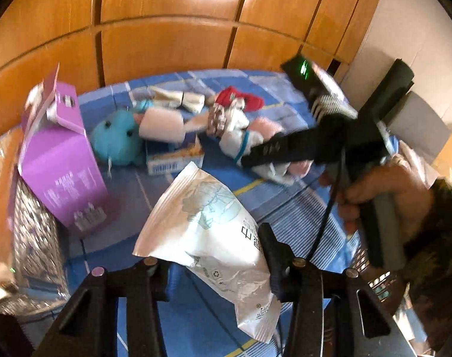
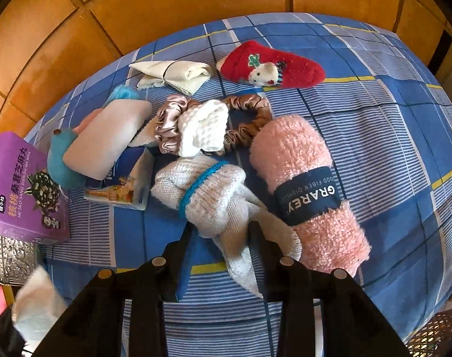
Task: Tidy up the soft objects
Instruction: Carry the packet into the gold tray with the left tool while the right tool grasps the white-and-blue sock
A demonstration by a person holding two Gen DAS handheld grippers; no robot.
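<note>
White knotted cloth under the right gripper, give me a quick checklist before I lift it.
1. Right gripper jaws on either side of the white knotted cloth: ok.
2. Pads pressing firmly on the cloth: cannot tell.
3. Pink towel roll apart from the cloth: not ok, they touch.
4. Scrunchies free of the cloth: cannot tell.
5. Left gripper has the white packet between its jaws: ok.

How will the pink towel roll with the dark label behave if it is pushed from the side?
The pink towel roll is a cylinder lying on its side, so it may roll over the blue checked sheet. Its fluffy pile looks soft, so it probably dents and grips rather than slides. The label seems to keep it wound.
</note>
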